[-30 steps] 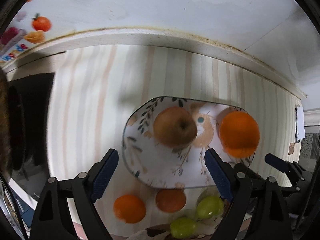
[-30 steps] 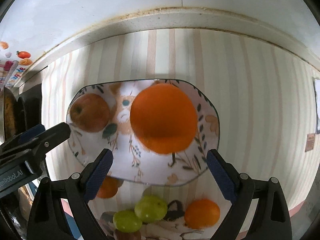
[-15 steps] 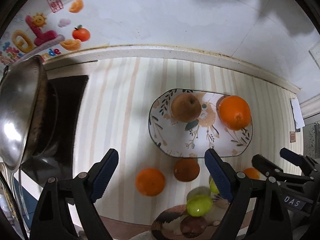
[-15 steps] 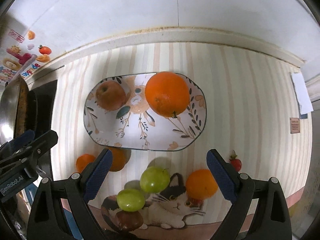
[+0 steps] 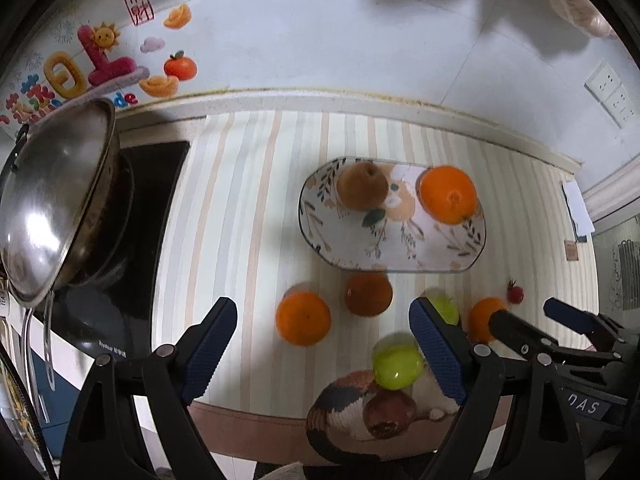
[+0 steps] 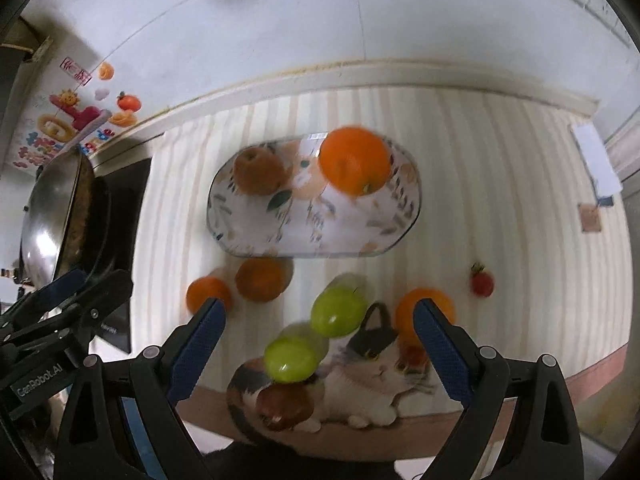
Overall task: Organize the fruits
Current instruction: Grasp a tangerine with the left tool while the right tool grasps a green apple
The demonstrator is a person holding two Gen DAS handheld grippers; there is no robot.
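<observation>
orange and brown show on the floral plate (image 5: 404,258): one large orange (image 5: 449,194) and a brown pear (image 5: 362,186) already sit on it. that looks like a small part of the job. still loose on the striped counter (image 5: 240,208) near the plate's front edge are two oranges (image 5: 303,318), a darker round fruit (image 5: 368,294), two green fruits (image 6: 339,310) and a small red one (image 6: 481,283). left gripper (image 5: 324,344) and right gripper (image 6: 320,340) both hang spread wide, holding nothing.
</observation>
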